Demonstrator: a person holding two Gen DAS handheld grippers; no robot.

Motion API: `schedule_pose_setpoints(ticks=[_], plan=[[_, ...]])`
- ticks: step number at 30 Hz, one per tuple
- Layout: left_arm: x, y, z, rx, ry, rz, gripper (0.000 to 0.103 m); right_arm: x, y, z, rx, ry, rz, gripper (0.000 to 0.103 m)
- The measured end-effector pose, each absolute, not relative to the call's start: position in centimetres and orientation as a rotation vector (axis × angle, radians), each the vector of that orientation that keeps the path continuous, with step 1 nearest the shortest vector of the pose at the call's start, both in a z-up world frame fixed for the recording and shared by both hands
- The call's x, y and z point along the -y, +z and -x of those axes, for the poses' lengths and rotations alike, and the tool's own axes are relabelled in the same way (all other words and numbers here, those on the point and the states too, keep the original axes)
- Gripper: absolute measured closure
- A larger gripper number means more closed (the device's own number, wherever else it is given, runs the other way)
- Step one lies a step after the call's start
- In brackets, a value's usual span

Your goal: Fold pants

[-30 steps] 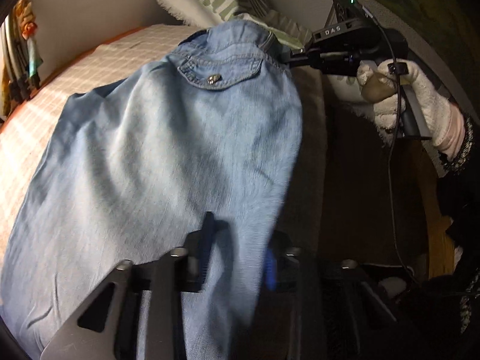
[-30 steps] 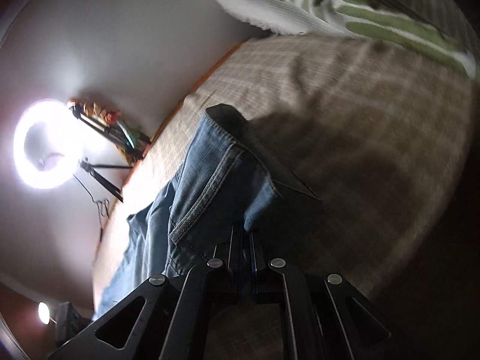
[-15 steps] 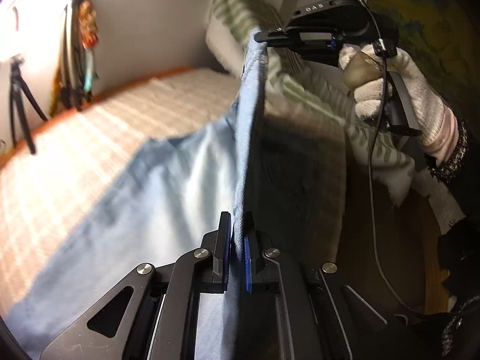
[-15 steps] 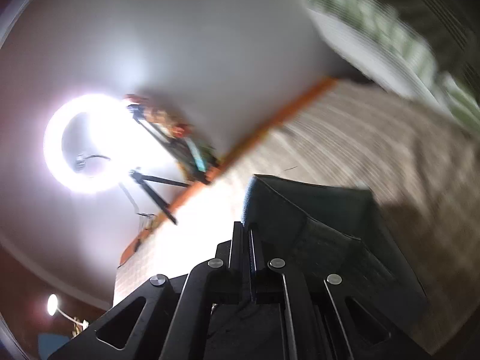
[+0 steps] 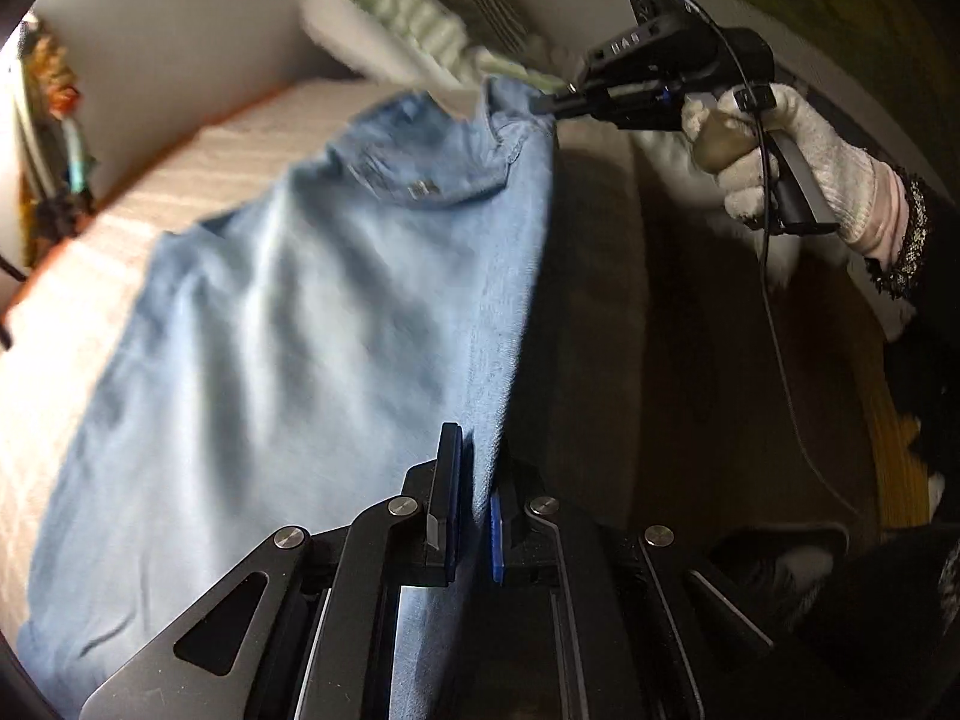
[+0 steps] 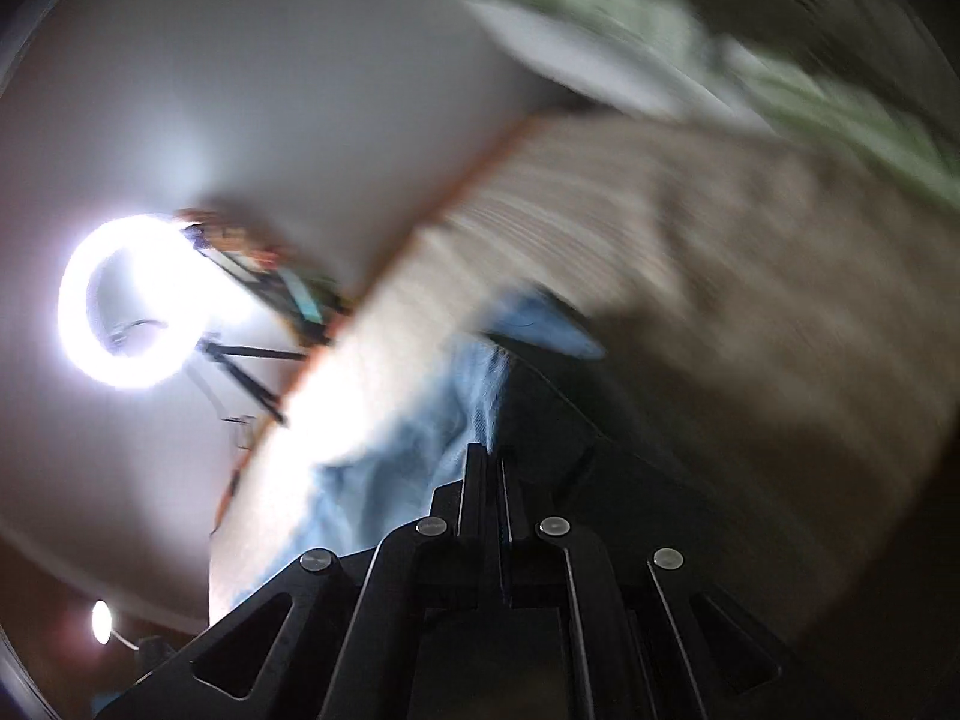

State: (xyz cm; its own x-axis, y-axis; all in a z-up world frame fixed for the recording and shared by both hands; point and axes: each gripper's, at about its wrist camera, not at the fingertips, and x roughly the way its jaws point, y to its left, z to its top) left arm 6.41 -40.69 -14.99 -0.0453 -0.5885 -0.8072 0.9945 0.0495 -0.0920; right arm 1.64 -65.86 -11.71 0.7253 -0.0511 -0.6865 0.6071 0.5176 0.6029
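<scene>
Left wrist view: pants [image 5: 336,324], light blue denim, spread over a bed [image 5: 198,180] with a pale checked cover; right side edge of the cloth lifted and running from near corner to far corner.
Left gripper [image 5: 474,504]: clamped on the near edge of the pants; a thin fold of denim passes between the two fingers, blue pad [image 5: 495,540] showing on the right one.
Right gripper [image 5: 543,103]: seen from the left camera at the far corner, tips pinched together on the waistband; held by a white-gloved hand [image 5: 786,162], black cable [image 5: 780,324] hanging down from it.
Pants detail: flap pocket [image 5: 432,180] with a metal button faces up, just below the waistband.
Pillow [image 5: 408,18]: green and white stripes, at the head of the bed, behind the waistband.
Right wrist view: heavy motion blur. Gripper [image 6: 491,468] fingers closed with almost no gap; denim [image 6: 396,456] bunches at the tips and seems to be caught between them, though the blur makes the contact itself unclear here.
Cloth in right view: pants trail left and down from the tips across the bed [image 6: 690,252].
Ring light [image 6: 135,303]: lit, on a tripod beyond the bed's far edge, against a pale wall [image 6: 270,60].
Small lamp [image 6: 101,621]: lit, low left.
</scene>
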Motion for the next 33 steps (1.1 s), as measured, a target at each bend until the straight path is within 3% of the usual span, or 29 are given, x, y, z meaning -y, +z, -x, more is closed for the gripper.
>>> schedule_pose_setpoints(ticks=[3,7,10,11,16,21,28,33], plan=[[40.8,-15.1,-6.3,-0.862,-1.441,-0.645,0.090,66.5,-14.5,0.2,-0.751,-0.466,-0.986,0.103],[39.5,-14.0,-7.6,-0.921,-1.432,-0.566,0.084,66.9,-13.7,0.4,-0.804,-0.516,-0.906,0.095],[37.0,-11.9,-8.5,-0.910,-1.407,-0.485,0.069,66.7,-11.0,-0.2,-0.824,-0.572,-0.785,0.078],[35.8,-11.1,-9.1,-0.895,-1.395,-0.457,0.067,66.5,-9.6,-0.6,-0.804,-0.573,-0.746,0.070],[28.4,-6.7,-13.6,-0.816,-1.229,-0.291,0.063,64.9,-4.8,-6.9,-0.758,-0.430,-0.553,0.059],[17.1,-6.9,-18.0,-0.816,-0.915,-0.123,0.062,61.5,-5.3,-17.1,-0.827,-0.144,-0.431,0.044],[1.2,-13.0,-19.4,-0.930,-0.469,0.026,0.062,58.4,-10.5,-27.3,-0.979,0.064,-0.323,0.043],[-4.8,-15.0,-18.8,-0.943,-0.330,0.116,0.062,56.9,-12.9,-30.0,-1.037,0.162,-0.300,0.042]])
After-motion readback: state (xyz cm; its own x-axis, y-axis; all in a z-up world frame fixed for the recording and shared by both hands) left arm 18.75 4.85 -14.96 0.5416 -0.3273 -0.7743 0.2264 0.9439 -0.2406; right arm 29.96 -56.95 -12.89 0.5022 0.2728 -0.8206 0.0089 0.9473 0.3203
